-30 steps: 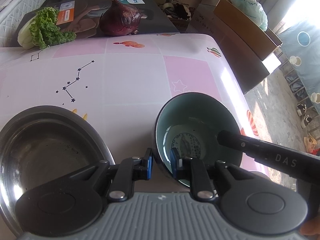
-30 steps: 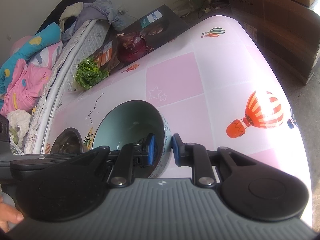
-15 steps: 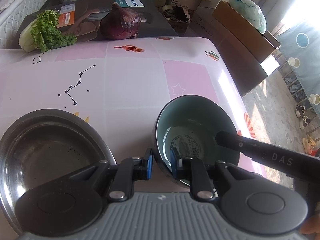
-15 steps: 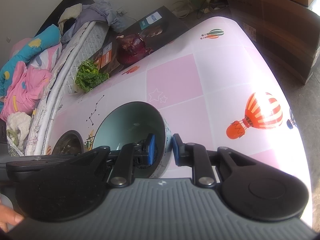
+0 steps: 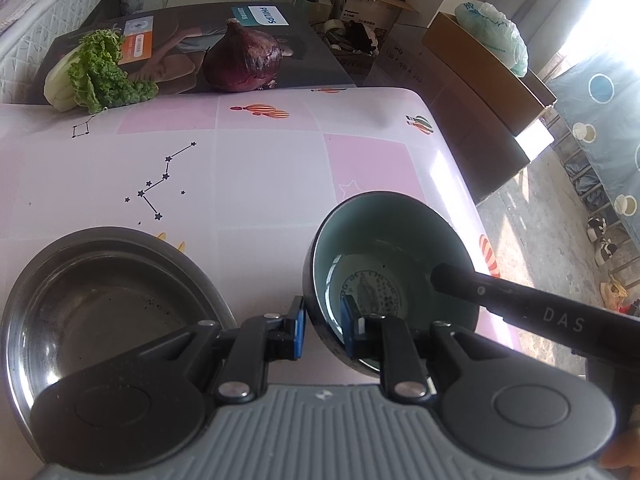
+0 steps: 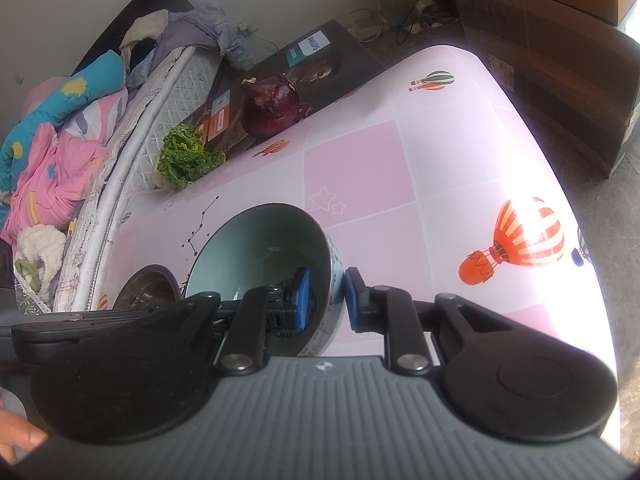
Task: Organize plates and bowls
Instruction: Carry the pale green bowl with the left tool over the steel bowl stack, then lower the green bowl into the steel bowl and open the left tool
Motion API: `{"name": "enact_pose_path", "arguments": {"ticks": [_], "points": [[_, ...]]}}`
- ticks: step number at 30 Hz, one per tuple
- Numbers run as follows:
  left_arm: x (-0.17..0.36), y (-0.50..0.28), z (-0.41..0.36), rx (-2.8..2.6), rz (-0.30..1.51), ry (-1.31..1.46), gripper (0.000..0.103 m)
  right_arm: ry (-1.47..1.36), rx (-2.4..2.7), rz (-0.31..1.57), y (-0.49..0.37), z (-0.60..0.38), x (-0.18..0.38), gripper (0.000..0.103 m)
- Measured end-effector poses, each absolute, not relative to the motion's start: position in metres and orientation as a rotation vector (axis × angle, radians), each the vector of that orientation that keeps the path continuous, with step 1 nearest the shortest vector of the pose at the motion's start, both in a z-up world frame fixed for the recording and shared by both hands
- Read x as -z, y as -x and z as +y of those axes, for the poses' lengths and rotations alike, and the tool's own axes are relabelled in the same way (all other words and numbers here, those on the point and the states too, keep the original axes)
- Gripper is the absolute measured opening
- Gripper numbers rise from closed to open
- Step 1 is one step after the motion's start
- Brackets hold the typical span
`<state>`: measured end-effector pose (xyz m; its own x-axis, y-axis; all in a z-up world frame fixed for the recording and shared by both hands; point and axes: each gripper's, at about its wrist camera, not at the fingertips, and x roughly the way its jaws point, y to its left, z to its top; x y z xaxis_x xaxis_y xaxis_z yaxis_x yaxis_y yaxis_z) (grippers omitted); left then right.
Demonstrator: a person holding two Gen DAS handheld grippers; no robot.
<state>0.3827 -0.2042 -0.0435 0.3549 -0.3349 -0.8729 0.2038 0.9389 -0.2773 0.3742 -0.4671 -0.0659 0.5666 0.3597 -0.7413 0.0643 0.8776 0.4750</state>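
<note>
- Left wrist view: left gripper (image 5: 323, 330) jaws clamp the near rim of a teal bowl (image 5: 390, 240), beside a steel bowl (image 5: 100, 300) on the pink table (image 5: 260, 168).
- Right wrist view: right gripper (image 6: 326, 300) jaws pinch the same bowl's opposite wall.

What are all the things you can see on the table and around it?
Ceramic bowl: one, pale green inside, near table edge, held at its rim.
Steel bowl: one, silver, left of it.
Red onion: one, purple, on the dark box.
Lettuce: one, green, far left edge.
Table: one, pink and white, with balloons and stars.
Cardboard boxes: brown, on the floor.
Bedding: pink and blue, beside the table.
Left tongs: shut on the ceramic bowl's wall.
Right tongs: shut on the opposite wall.
</note>
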Motion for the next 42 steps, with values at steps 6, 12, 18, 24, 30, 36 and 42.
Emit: {"name": "enact_pose_path", "arguments": {"ticks": [6,12,18,24,30,36,42], "points": [[0.035,-0.381,-0.199,0.348,1.142,0.139,0.019,-0.473,-0.187,0.95,-0.371,-0.462,0.054,0.018],[0.026,-0.377,-0.186,0.336,1.131,0.165,0.019,-0.458,-0.2,0.943,-0.369,-0.45,0.042,0.018],[0.012,-0.372,-0.165,0.316,1.108,0.18,0.019,-0.444,-0.224,0.932,-0.367,-0.431,0.027,0.018],[0.001,-0.367,-0.134,0.288,1.086,0.212,0.018,-0.425,-0.26,0.925,-0.369,-0.404,0.011,0.018],[-0.003,-0.363,-0.094,0.247,1.082,0.256,0.018,-0.412,-0.306,0.936,-0.373,-0.365,0.003,0.018],[0.007,-0.36,-0.051,0.192,1.094,0.309,0.018,-0.402,-0.355,0.968,-0.378,-0.322,0.009,0.018],[0.028,-0.358,-0.027,0.161,1.128,0.329,0.017,-0.382,-0.382,1.006,-0.383,-0.294,0.026,0.018]]}}
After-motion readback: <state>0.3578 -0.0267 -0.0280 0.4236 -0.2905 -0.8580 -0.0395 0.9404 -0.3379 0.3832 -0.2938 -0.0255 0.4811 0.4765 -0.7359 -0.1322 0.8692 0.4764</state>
